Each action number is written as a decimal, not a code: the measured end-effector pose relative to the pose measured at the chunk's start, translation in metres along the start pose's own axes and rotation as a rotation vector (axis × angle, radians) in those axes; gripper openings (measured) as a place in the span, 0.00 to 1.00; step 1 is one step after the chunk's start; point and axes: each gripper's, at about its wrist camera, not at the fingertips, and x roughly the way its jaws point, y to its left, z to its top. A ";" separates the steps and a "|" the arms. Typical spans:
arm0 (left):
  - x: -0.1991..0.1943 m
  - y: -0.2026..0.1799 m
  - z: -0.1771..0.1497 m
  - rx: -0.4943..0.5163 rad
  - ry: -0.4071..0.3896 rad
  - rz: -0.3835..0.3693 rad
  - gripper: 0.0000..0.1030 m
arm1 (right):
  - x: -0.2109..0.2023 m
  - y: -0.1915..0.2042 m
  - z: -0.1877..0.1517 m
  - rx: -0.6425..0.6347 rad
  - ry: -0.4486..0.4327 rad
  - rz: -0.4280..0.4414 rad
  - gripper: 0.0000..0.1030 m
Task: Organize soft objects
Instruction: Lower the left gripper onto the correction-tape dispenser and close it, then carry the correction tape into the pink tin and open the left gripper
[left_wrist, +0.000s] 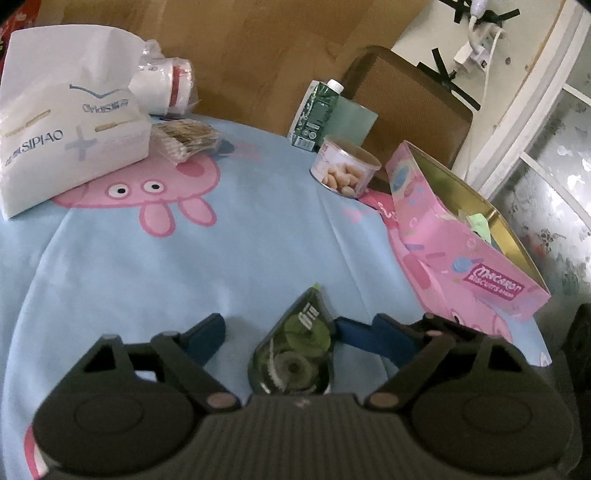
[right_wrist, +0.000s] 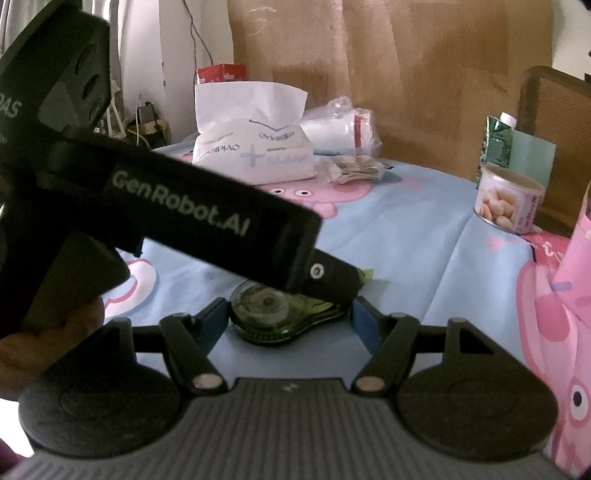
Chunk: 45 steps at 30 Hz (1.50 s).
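Correction-tape dispenser (left_wrist: 295, 350), flat on surface (left_wrist: 258, 240): left claw (left_wrist: 280, 330) wide, straddling; right claw (right_wrist: 290, 319) wide; close squarely on flat sides, one claw only

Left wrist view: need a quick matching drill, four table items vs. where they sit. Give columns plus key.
Items:
1. correction tape
2. tissue pack
3. peanut can
4. pink biscuit tin

Places:
A. far left of the table
B. right edge of the table, open
C. between the left gripper fingers, jaws apart
D. in front of the green carton

Pairs: 1-C, 2-A, 3-D, 4-B
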 end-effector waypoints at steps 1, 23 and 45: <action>0.000 -0.001 -0.001 0.003 0.002 -0.002 0.78 | -0.001 -0.001 0.000 0.004 -0.006 0.002 0.73; -0.002 0.005 -0.004 -0.009 -0.007 -0.041 0.55 | -0.007 0.004 -0.002 -0.006 -0.028 -0.034 0.73; -0.007 -0.005 0.005 -0.015 -0.030 -0.127 0.50 | -0.027 0.004 0.000 -0.030 -0.156 -0.100 0.72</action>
